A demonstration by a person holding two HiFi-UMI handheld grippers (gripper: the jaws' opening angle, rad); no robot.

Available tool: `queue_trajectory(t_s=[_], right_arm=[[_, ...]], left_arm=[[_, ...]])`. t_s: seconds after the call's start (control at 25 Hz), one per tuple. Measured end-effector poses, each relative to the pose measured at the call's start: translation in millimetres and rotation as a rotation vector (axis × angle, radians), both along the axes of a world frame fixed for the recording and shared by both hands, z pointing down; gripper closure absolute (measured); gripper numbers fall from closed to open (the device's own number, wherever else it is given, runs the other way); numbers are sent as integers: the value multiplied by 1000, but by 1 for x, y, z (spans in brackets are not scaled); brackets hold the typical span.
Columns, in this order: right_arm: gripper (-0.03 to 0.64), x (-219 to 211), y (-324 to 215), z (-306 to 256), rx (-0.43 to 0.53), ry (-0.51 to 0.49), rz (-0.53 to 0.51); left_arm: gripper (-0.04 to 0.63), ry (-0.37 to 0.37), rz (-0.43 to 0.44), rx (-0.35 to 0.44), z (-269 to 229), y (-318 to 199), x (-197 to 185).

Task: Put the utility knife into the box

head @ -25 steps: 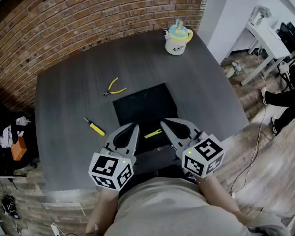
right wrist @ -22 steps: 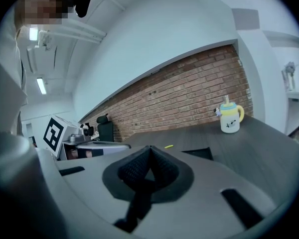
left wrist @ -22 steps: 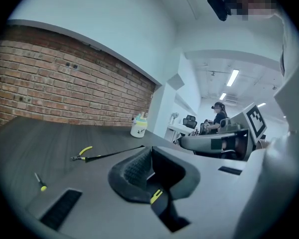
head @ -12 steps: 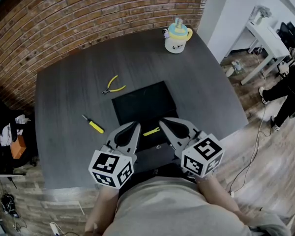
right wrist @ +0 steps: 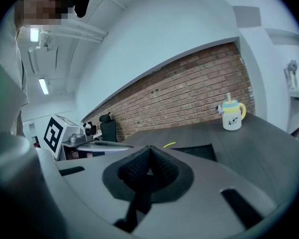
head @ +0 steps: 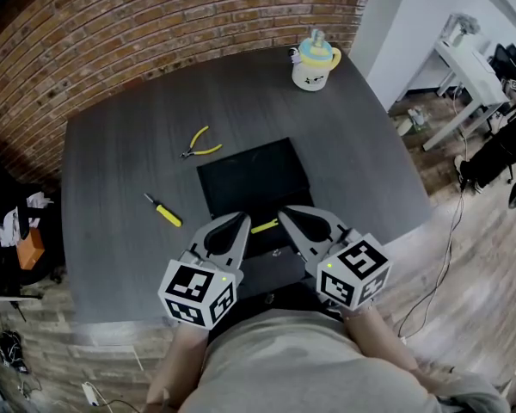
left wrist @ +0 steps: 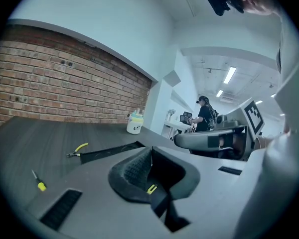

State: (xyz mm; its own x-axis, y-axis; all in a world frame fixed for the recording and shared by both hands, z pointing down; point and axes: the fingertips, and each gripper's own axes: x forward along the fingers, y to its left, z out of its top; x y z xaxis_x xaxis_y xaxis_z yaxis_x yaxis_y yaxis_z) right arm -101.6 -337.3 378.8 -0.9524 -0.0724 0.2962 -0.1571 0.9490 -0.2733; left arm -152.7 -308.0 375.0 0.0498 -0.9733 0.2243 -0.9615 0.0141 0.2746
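The yellow utility knife (head: 264, 226) lies at the near edge of the flat black box (head: 254, 179) in the middle of the dark table. It shows between my two grippers in the head view. My left gripper (head: 240, 221) is shut and holds nothing, its tips just left of the knife. My right gripper (head: 285, 217) is shut and empty too, just right of the knife. In the left gripper view the left gripper (left wrist: 149, 152) has its pads together, with a sliver of yellow knife (left wrist: 151, 188) below them. In the right gripper view the right gripper (right wrist: 149, 151) points over the box (right wrist: 195, 151).
Yellow pliers (head: 198, 147) lie behind the box on the left, and a yellow screwdriver (head: 163, 212) lies to the box's left. A lidded cup (head: 314, 61) stands at the far right corner. A brick wall (head: 155, 24) runs behind the table. A person (head: 499, 149) stands off to the right.
Both grippers stay shut over the table's near edge. The head view has only drifted slightly.
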Motion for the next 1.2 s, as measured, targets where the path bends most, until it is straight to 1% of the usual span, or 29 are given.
queue_trajectory(t_s=[0.68, 0.96, 1.2], right_arm=[[612, 6, 2, 9, -2, 35, -6], [612, 8, 0, 10, -7, 22, -9], [612, 9, -4, 8, -37, -8, -3]], left_arm=[[569, -8, -12, -25, 8, 3, 7], [569, -8, -6, -12, 3, -1, 12], [569, -9, -9, -7, 1, -3, 14]])
